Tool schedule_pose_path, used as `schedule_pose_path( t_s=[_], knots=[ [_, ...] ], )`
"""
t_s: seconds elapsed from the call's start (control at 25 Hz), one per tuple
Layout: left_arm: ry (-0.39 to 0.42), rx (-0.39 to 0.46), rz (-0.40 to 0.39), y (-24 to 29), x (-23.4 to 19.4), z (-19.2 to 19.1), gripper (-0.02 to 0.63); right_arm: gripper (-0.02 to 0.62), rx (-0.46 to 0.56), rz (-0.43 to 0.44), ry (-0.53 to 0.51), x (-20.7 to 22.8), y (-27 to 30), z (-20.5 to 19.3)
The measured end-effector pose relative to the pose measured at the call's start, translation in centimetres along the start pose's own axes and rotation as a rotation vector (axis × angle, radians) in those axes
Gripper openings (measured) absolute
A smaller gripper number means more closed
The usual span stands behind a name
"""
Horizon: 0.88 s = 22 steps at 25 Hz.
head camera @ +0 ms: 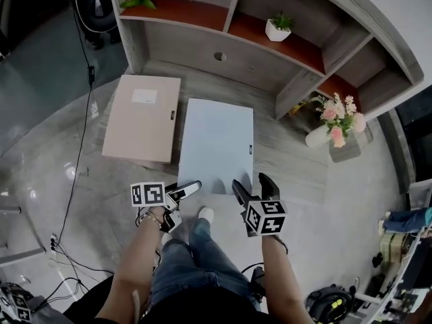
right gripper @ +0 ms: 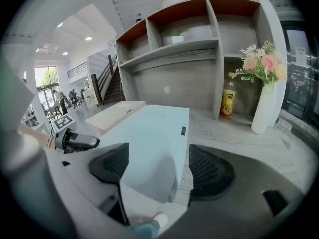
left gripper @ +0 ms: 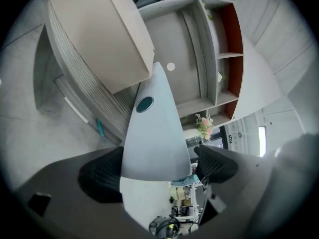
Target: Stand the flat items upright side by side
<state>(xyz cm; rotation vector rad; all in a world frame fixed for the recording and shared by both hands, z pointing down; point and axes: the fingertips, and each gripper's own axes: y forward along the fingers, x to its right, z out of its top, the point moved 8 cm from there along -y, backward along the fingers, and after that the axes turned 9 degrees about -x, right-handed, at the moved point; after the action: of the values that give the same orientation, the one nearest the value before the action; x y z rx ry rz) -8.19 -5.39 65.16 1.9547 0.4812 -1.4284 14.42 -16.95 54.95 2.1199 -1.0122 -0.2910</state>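
Note:
Two flat boxes lie on the floor in front of the shelf unit: a beige one (head camera: 142, 117) at the left and a pale blue one (head camera: 216, 144) beside it. My left gripper (head camera: 185, 204) sits at the blue box's near left corner, rolled on its side. In the left gripper view the blue box (left gripper: 154, 128) runs edge-on between the jaws; one pad (left gripper: 102, 173) lies against it, the other pad (left gripper: 214, 163) stands clear. My right gripper (head camera: 250, 182) is open at the near right edge, with the blue box (right gripper: 149, 138) lying between and beyond its wide jaws.
The grey shelf unit (head camera: 270, 59) rises just behind the boxes, holding a potted plant (head camera: 278, 27) and a bottle (right gripper: 227, 103). A white vase of flowers (head camera: 334, 123) stands right of the blue box. Cables (head camera: 74, 181) trail over the floor at left. The person's shoe (head camera: 204, 214) is near the box.

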Motion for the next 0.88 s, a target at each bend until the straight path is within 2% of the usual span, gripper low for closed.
schedule_pose_path(
  t_s=[0.08,0.16,0.32,0.56,0.88],
  knots=[
    [-0.012,-0.008,-0.015,0.0,-0.1,0.2,0.462,0.391,-0.002,-0.004,-0.007,0.0,0.1,0.1],
    [-0.013,-0.01,-0.004,-0.1,-0.4,0.3,0.397,0.391,-0.004,-0.006,-0.008,0.0,0.1,0.2],
    [-0.001,0.004,0.031,-0.2,-0.3,0.3,0.356,0.391,-0.002,-0.009,-0.011,-0.1,0.2,0.8],
    [0.011,0.01,0.085,-0.3,1.1,0.2,0.347,0.391,0.018,-0.01,-0.019,-0.4,-0.1,2.0],
    [0.089,0.032,0.22,-0.7,4.8,1.0,0.344,0.391,0.061,-0.006,-0.025,-0.9,-1.1,3.7]
  ],
)
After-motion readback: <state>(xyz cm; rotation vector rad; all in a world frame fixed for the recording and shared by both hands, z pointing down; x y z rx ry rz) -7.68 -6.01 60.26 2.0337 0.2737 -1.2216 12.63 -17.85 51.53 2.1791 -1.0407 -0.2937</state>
